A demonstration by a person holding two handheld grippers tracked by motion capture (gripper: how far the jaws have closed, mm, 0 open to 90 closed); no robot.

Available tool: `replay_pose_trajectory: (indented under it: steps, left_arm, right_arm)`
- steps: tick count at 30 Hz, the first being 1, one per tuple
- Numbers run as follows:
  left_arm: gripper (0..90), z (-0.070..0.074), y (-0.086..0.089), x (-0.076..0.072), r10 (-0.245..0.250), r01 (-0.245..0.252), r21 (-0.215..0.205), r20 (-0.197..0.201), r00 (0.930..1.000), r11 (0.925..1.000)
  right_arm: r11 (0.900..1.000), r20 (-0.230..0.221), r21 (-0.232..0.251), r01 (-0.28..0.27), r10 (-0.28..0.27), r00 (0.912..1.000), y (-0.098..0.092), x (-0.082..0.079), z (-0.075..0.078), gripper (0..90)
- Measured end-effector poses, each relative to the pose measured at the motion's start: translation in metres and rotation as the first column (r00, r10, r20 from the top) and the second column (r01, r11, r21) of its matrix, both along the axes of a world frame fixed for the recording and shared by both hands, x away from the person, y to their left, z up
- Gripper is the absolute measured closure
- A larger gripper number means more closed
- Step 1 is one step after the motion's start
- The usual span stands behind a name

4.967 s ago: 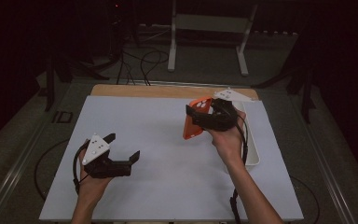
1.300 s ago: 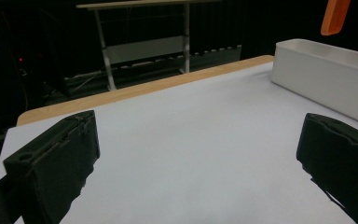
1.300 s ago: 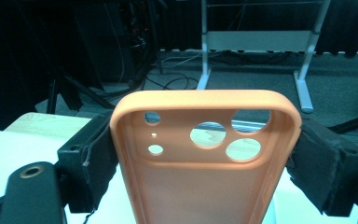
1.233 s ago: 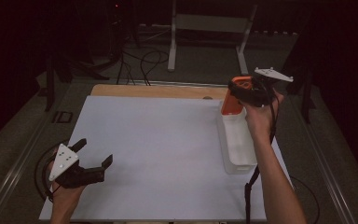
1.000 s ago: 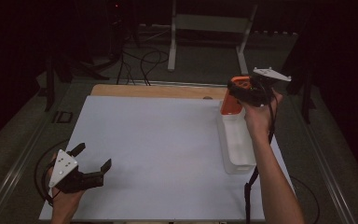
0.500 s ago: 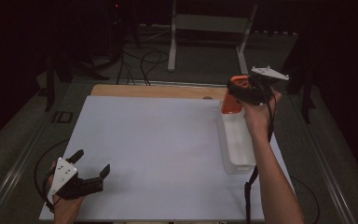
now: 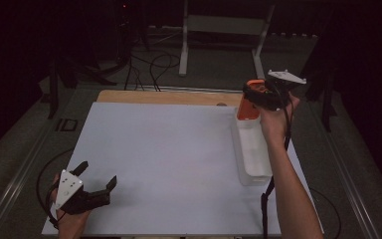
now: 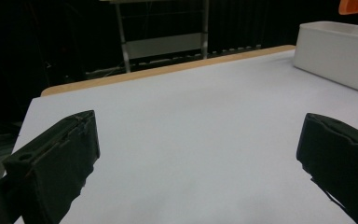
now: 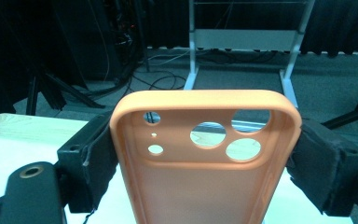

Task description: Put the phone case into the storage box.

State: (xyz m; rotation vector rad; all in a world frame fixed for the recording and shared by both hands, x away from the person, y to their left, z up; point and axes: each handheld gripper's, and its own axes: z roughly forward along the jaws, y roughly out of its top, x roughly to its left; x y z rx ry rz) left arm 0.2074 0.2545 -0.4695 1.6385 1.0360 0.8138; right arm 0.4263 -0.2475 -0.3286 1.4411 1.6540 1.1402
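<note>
Both forearms are bare; no sleeve shows on either. The left gripper (image 7: pixel 95 180) is a black, blocky tool topped by a pale grey three-cornered plate, with a thin black cable looping from its rear. Its two jaws are thick black bars with rough, padded inner faces. The right gripper (image 7: pixel 251 94) has the same black body and the same grey plate on top; a black cable hangs from it along the forearm. Beside its jaws, a round brass-coloured screw socket sits in a black block.
</note>
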Motion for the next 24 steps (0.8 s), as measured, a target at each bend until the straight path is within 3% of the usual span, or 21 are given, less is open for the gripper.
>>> replay_pose_trajectory:
  steps: [24]
  left_arm:
    - [0.3,0.000,0.000,0.000,0.004,-0.004,-0.004,-0.002,1.0000,1.0000]
  right_arm:
    - [0.999,0.004,0.017,0.036,-0.036,0.9993,-0.001,0.010,-0.010,16.1]
